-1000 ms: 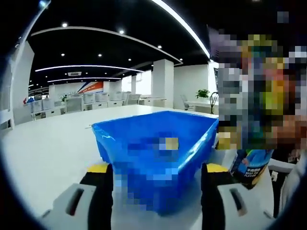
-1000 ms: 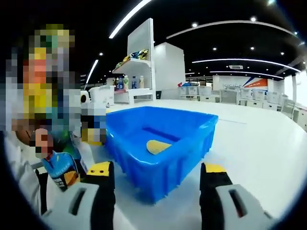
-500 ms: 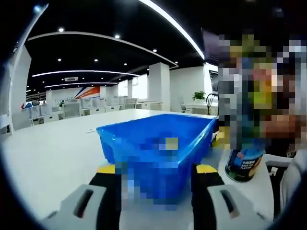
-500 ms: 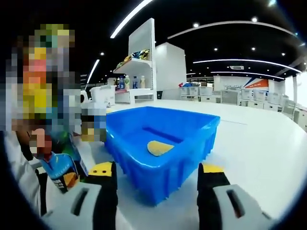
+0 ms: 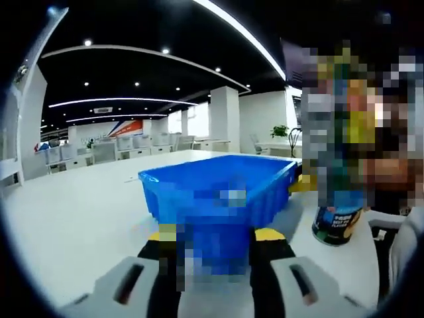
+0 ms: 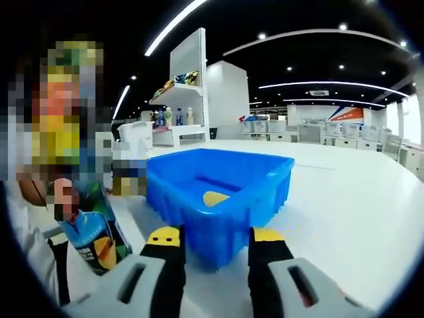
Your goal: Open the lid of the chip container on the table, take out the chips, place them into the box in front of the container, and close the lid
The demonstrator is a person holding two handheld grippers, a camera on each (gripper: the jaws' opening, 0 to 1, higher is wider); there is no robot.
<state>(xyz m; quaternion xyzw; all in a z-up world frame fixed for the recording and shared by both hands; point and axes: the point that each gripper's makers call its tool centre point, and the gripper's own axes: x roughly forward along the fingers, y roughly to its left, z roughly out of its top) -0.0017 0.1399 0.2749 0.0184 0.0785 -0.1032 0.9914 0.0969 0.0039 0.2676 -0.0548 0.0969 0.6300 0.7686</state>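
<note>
A blue plastic box (image 5: 218, 192) stands on the white table (image 5: 73, 218), straight ahead of both grippers. One yellow chip (image 6: 213, 197) lies on the floor of the blue box (image 6: 225, 182). The chip container (image 5: 336, 222), a printed can, stands upright just right of the box; its upper part is hidden by mosaic. In the right gripper view the can (image 6: 96, 238) is at lower left. My left gripper (image 5: 215, 235) and right gripper (image 6: 216, 235) hover low in front of the box, jaws apart by a narrow gap, nothing between them.
A white sleeve (image 5: 404, 245) shows beside the can. Bare table top (image 6: 351, 205) stretches to the right of the box. A shelf with goods (image 6: 182, 79) and rows of office desks (image 5: 119, 142) stand far behind.
Both grippers' jaws have narrowed steadily over the last second. Both cameras dropped lower and drew slightly back, so the box looks flatter and the can stands more upright in view.
</note>
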